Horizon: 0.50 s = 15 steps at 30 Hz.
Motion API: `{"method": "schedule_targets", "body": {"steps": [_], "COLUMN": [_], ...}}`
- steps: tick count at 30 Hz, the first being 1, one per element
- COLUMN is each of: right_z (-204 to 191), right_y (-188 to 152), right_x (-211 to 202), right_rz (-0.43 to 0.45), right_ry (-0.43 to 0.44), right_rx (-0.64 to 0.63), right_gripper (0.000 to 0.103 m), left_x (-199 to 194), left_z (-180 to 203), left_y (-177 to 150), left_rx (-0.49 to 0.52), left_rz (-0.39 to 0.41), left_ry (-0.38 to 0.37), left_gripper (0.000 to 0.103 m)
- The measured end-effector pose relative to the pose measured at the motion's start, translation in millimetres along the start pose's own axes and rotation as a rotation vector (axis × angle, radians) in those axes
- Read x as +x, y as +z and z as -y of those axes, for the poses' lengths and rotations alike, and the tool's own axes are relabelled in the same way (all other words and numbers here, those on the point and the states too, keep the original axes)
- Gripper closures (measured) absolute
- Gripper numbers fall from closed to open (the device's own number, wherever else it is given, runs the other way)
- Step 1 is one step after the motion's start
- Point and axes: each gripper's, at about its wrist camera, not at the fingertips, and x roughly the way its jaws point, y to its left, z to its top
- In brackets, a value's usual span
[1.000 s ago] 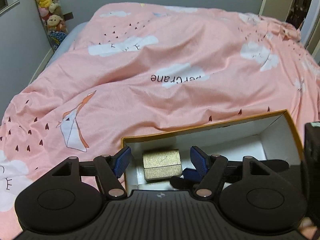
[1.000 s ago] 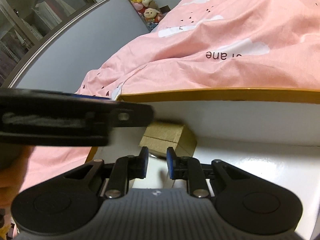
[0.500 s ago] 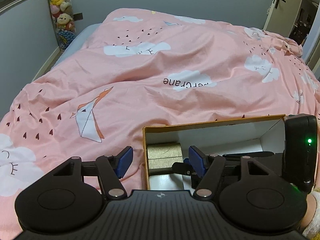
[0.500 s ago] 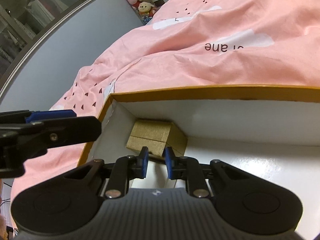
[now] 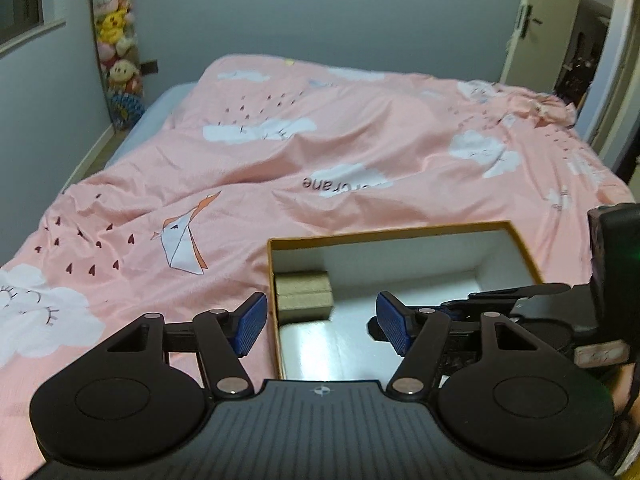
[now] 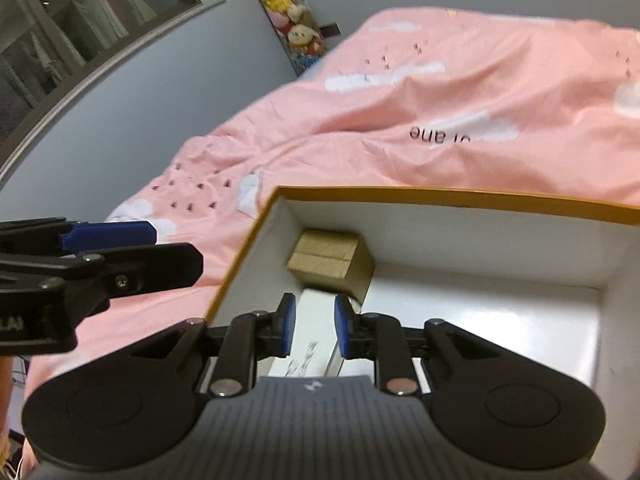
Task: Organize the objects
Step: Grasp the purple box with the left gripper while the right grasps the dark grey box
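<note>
An open box with an orange rim and white inside lies on the pink bed; it also shows in the right wrist view. A small brown cardboard box sits in its far left corner, also in the right wrist view. My left gripper is open and empty, straddling the box's left wall. My right gripper is inside the box with its jaws around a white box, just in front of the brown one. It appears from the right in the left wrist view.
The pink duvet with cloud prints covers the bed. Plush toys hang on the far left wall. A door stands at the far right. A glass-front cabinet is on the left.
Both grippers have pulled back and risen. The left gripper has shifted left across the box wall. A white box now shows between the right gripper's jaws, which stand wider.
</note>
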Motion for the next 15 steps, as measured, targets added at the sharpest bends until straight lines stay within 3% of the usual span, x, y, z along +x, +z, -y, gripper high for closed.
{"method": "schedule_targets", "body": {"steps": [5,12,15], "right_z": [-13.9,-18.9,-19.9], "right_y": [-34.8,-100.1,-129.9], "right_x": [-55.8,-102.4,-113.0], "right_rz": [0.044,0.041,0.001], "right_ry": [-0.004,-0.032,-0.026], "right_rx": [-0.010,0.026,0.067], "right_gripper": [0.075,0.069,0.060], "left_x": [-37.8,-56.7,-53.2], "left_z": [9.1,16.2,21.5], "left_y": [-36.5,-98.3,-125.3], "left_rx": [-0.006,-0.081,-0.121], "left_rz": [0.038,-0.028,-0.073], "left_ry": [-0.024,-0.079,-0.108], "left_gripper": [0.029,0.029,0.031]}}
